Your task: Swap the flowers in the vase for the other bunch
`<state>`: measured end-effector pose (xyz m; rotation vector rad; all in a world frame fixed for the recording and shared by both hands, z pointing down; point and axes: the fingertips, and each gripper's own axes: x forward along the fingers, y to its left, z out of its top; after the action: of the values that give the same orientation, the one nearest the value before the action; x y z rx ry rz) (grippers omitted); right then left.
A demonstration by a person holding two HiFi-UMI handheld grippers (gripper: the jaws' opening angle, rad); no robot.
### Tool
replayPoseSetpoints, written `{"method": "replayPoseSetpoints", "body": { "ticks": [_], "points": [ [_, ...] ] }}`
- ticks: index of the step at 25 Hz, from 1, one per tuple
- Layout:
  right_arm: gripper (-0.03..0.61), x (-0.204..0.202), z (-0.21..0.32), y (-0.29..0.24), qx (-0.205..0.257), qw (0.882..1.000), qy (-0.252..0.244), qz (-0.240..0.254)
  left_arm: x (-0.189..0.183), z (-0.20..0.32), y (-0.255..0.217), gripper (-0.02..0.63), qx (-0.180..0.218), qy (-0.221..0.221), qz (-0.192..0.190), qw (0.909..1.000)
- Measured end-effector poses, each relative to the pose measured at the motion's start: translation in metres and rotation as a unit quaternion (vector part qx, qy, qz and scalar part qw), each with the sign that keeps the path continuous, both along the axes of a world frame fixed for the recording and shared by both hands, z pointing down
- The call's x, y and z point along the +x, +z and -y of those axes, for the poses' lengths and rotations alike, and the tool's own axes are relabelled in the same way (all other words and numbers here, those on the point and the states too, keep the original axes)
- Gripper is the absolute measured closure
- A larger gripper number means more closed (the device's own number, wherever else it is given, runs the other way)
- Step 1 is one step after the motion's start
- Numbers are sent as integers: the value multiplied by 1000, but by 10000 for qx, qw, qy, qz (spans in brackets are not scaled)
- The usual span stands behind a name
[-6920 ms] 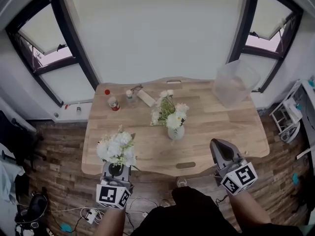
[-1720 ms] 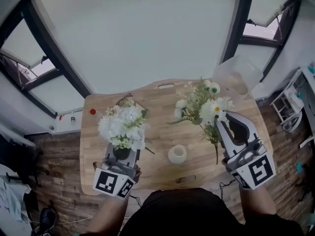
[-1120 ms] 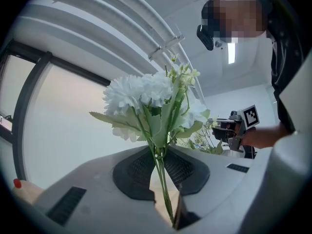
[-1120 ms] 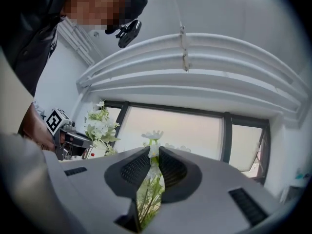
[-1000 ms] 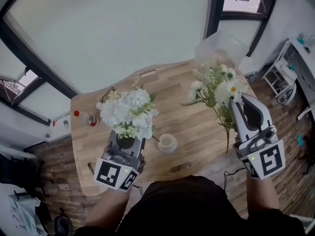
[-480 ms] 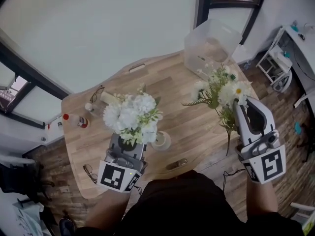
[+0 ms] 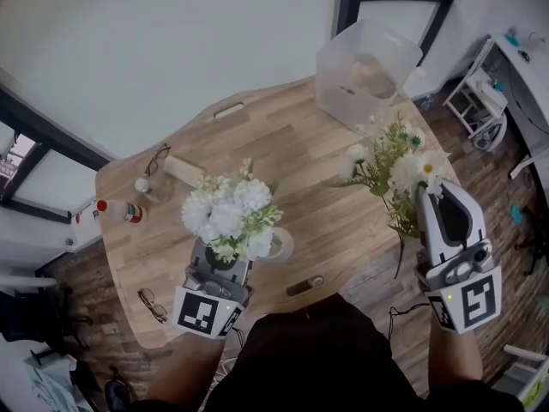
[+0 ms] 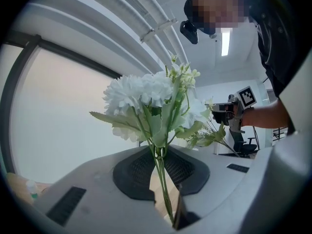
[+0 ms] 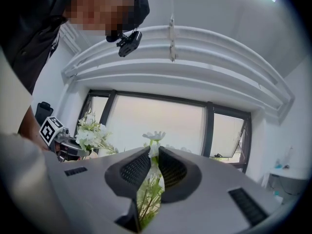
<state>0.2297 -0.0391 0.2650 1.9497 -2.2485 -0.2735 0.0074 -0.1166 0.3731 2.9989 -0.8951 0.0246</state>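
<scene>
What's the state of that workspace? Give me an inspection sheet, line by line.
Surface: wooden table, mostly bare.
Job's things: white bunch in left tongs; daisy bunch in right tongs; vase on table, partly hidden by white bunch.
Clutter: clear bin, red-capped bottle, glasses.
Grippers: left tongs shut on white bunch's stems; right tongs shut on daisy bunch's stems.
Cables: thin cable on floor.
Surroundings: dark-framed windows, wood floor, white rack.

Office-like room: wooden desk [image 7: 292, 148] (swivel chair [image 8: 245, 147] beyond), big windows [image 9: 161, 123]
</scene>
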Motion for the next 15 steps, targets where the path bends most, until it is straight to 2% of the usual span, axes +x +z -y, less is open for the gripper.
{"method": "replayPoseSetpoints", "body": {
  "ticks": [8,12,15],
  "points": [
    [511,-1,8,21,-232,9995,-89,193,7,3,33,563,-126,-5,95,9999],
    [511,-4,10,36,-369,9981,-166,460,7,1,55,563,-238,-90,208,9995],
    [512,-5,8,43,-467,9981,-109,374,5,-2,69,563,-296,-121,230,9992]
  ]
}}
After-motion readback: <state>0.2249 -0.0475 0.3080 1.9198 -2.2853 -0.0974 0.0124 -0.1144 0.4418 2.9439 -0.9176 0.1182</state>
